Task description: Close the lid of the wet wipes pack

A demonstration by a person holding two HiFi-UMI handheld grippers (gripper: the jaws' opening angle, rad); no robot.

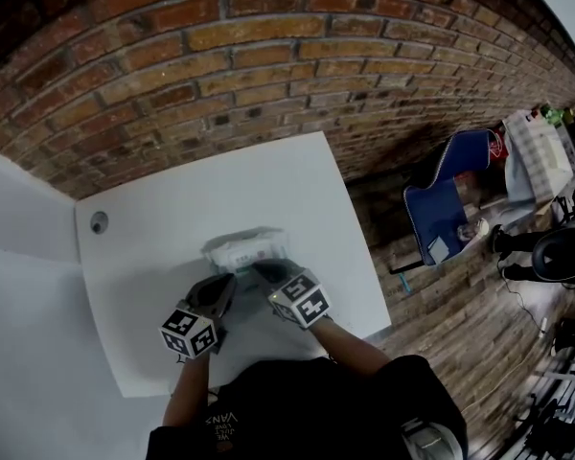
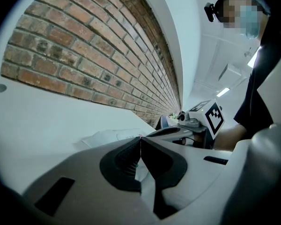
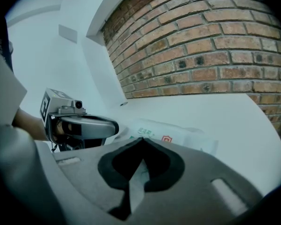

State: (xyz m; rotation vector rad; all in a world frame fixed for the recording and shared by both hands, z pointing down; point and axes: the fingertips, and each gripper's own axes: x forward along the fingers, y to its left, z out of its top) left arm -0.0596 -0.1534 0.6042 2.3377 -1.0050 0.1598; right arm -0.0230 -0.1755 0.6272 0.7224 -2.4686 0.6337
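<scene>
Nearby, wipes pack (image 1: pixel 247 252), brick wall (image 1: pixel 268 65) — blue chair (image 1: pixel 448 204)

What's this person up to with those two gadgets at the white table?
A person stands at a white table with a hand-held gripper in each hand, working on a pack of wet wipes that lies flat on it. The left hand-held gripper and the right hand-held gripper both point at the pack's near edge, jaws together. Whether its lid is shut cannot be made out.
</scene>
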